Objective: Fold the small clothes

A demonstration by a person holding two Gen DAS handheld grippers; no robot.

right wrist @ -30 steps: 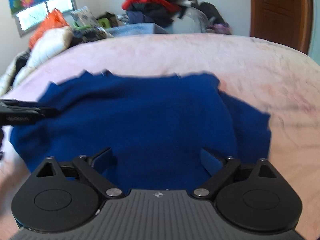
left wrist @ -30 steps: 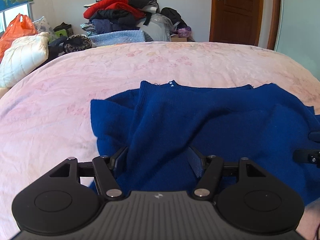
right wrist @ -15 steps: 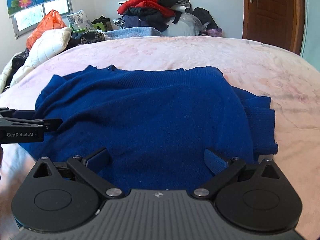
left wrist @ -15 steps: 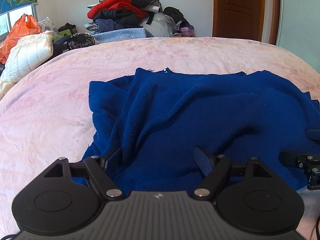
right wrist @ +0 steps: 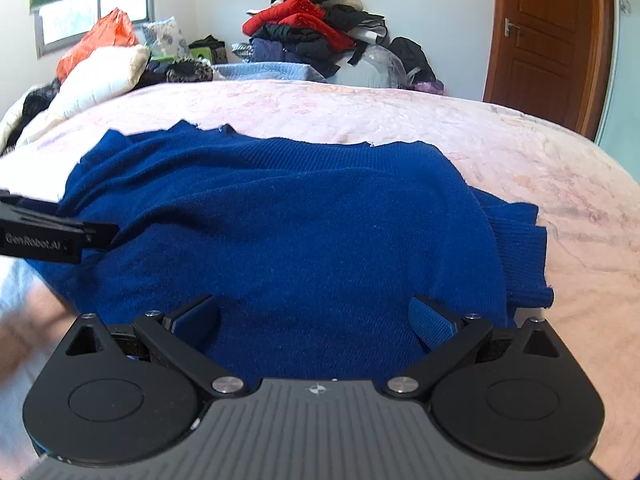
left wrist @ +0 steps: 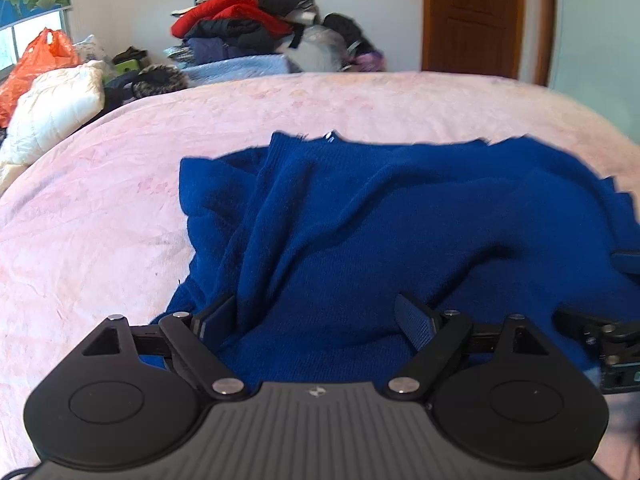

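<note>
Sweater (left wrist: 400, 220) lies on the bed (left wrist: 100, 220), long axis crosswise to both grippers. Your left gripper (left wrist: 316, 320) and right gripper (right wrist: 314, 314) sit at its near hem, jaws wide, holding nothing. Left is nearer the rumpled sleeve side; judged, hem goes forward.

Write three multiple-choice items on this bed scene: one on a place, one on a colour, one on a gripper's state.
1. Where does the sweater lie?
A. on the pink bedspread
B. on the clothes pile
C. on the floor

2. What colour is the plastic bag near the window?
A. green
B. orange
C. black

3. How do the right gripper's fingers stand?
A. shut on a sock
B. spread wide over the sweater
C. shut on nothing

Key:
1 A, pink bedspread shows around it.
2 B, plainly orange.
3 B, blue knit shows between both fingers.
</note>
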